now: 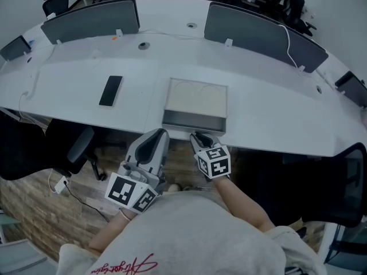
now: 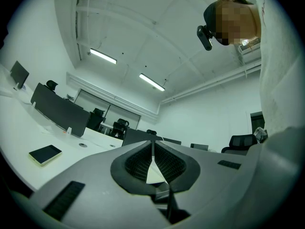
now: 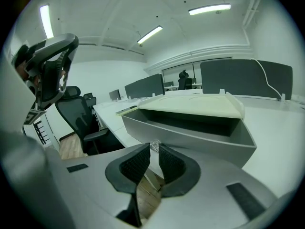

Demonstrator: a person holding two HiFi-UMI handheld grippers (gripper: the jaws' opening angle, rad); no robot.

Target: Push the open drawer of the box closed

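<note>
A flat pale box (image 1: 196, 98) lies on the white desk (image 1: 275, 119) near its front edge. Its grey drawer (image 1: 194, 122) is pulled out toward me. My right gripper (image 1: 200, 138) hovers just in front of the drawer front, slightly right of its middle, with the jaws a narrow gap apart and nothing between them. In the right gripper view the drawer (image 3: 190, 138) fills the space just beyond the right gripper (image 3: 153, 149), under the box top (image 3: 195, 106). My left gripper (image 1: 155, 143) is off the desk edge, left of the drawer. The left gripper (image 2: 152, 144) is shut and empty, aimed upward.
A black phone (image 1: 110, 90) lies on the desk left of the box. Dark divider panels (image 1: 92, 19) (image 1: 258, 30) stand along the far side. Black office chairs (image 1: 74, 148) (image 1: 338, 193) stand below the desk on both sides of me.
</note>
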